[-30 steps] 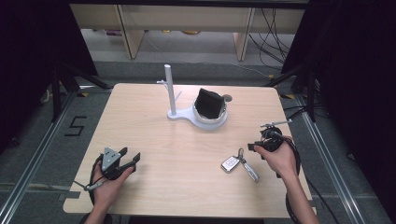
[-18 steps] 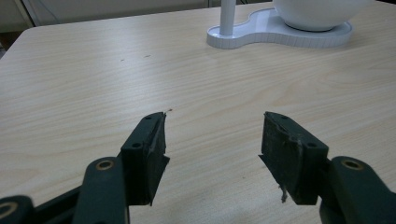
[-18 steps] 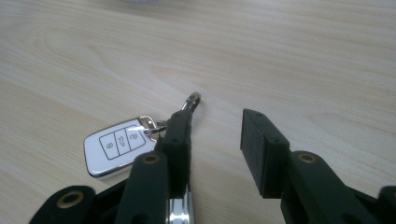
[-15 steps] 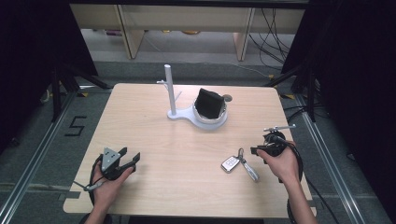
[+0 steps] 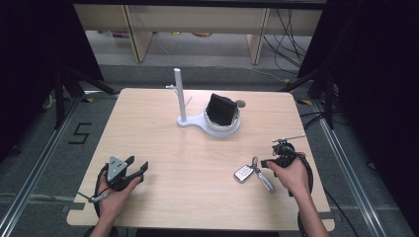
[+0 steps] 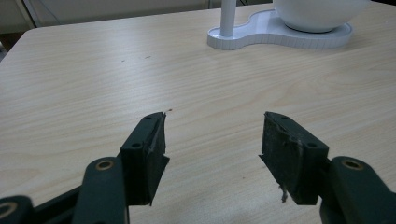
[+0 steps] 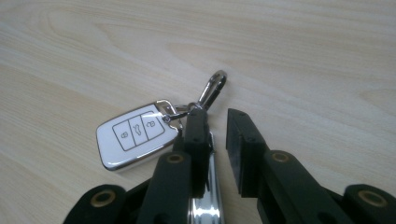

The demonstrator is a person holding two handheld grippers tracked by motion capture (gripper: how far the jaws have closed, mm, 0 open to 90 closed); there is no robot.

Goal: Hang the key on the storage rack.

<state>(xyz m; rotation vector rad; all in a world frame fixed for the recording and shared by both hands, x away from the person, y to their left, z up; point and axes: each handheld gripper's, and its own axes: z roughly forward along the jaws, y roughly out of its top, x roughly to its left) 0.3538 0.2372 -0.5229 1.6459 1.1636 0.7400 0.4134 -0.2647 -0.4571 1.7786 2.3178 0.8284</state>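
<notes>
Left hand [image 5: 114,193] low at near-left, holding left gripper [image 5: 134,169], jaws spread wide, pointing forward-right, nothing between. Right hand [image 5: 290,174] at near-right, right gripper [image 5: 262,164] pointing left, jaws a narrow gap apart, tips down near the tabletop.

A pale wooden worktop [image 5: 163,113] stands on grey floor [image 5: 49,143]; beyond it, wooden shelving [image 5: 197,19]; black curtains [image 5: 375,74] flank it.

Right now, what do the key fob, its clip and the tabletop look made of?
Key fob: glossy white plastic face with a shiny chrome-look rim, probably a cover. Clip: polished metal, judging by mirror glints. Tabletop: pale wood-grain surface, matte; likely laminate, though solid wood can't be excluded.
</notes>
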